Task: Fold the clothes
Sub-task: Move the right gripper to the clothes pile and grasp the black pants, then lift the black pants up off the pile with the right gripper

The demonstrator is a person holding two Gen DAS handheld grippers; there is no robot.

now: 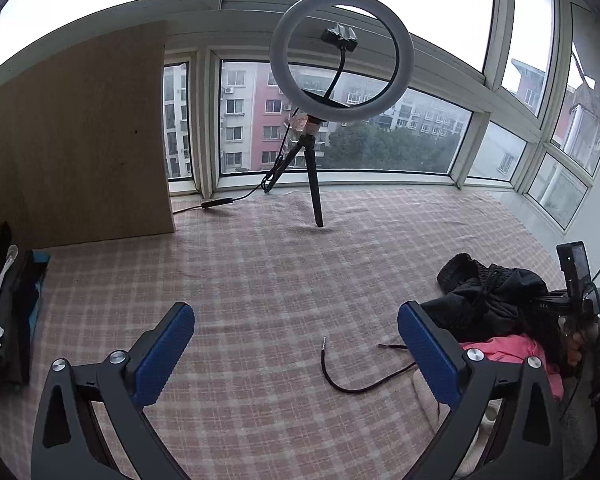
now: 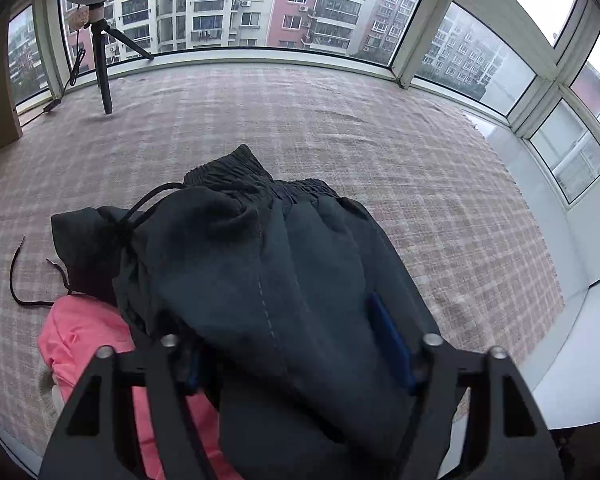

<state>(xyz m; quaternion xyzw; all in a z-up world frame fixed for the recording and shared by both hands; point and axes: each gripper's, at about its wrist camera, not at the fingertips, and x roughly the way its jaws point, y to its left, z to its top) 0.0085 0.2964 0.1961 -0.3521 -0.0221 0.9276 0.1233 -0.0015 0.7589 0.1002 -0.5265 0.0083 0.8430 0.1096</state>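
Two garments [image 2: 260, 280] (one black, one pink [image 2: 80, 340])

A pair of dark trousers [image 2: 260, 280] with an elastic, gathered waistband and a black drawstring lies bunched and rumpled on the checked cloth, waistband towards the window, one cord end trailing loose to the left. Beneath its near left edge, partly covered by it, lies a crumpled pink garment [image 2: 80, 340].

Two claws [image 1: 296, 344], one black garment [image 2: 260, 264], one pink garment [image 2: 84, 340], one ring light [image 1: 342, 56]
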